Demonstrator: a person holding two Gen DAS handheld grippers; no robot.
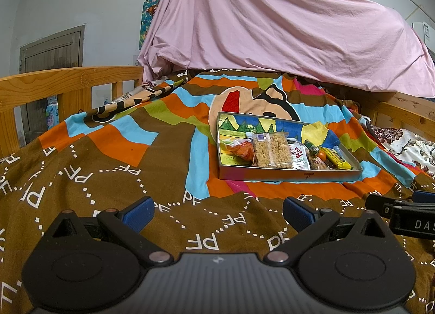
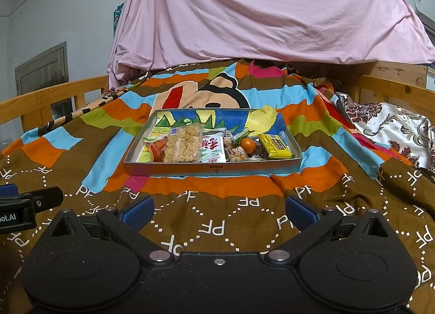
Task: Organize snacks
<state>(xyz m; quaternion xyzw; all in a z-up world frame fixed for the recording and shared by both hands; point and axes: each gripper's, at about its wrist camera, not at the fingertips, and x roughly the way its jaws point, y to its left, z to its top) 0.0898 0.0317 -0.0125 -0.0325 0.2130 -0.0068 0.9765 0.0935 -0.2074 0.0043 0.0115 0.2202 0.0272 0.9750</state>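
Pink sheet (image 2: 258,9) fills the top of both frames, draped over something behind a wooden-railed bed (image 1: 68,80), and the bed is spread with a loud brown, orange and blue blanket (image 2: 190,227) printed with dotted lines and "PF" letters.

Centre frame in the right wrist view sits the metal tray (image 2: 212,170), long side running left to right across the picture, snacks lying in its front half. In the left wrist view the same tray (image 1: 288,175) sits right of centre and skewed, so I judge the right tongs (image 2: 218,212) the squarer and nearer of the two, with the tray straight ahead and apart from them.

Both sets of tongs are spread wide and carry nothing: the left tongs (image 1: 216,212) show only blanket between the blue pads.

Down in size now: a clear bag of puffed-grain bars (image 2: 183,144), a green-and-white packet (image 2: 213,148) to its right, a yellow bar (image 2: 274,145) at the right end, a red-orange pouch (image 2: 157,148) at the left, and one small orange (image 2: 248,145).

Only the right view shows the orange clearly; the left view shows just a sliver of it. Each view catches the other tool at its edge.
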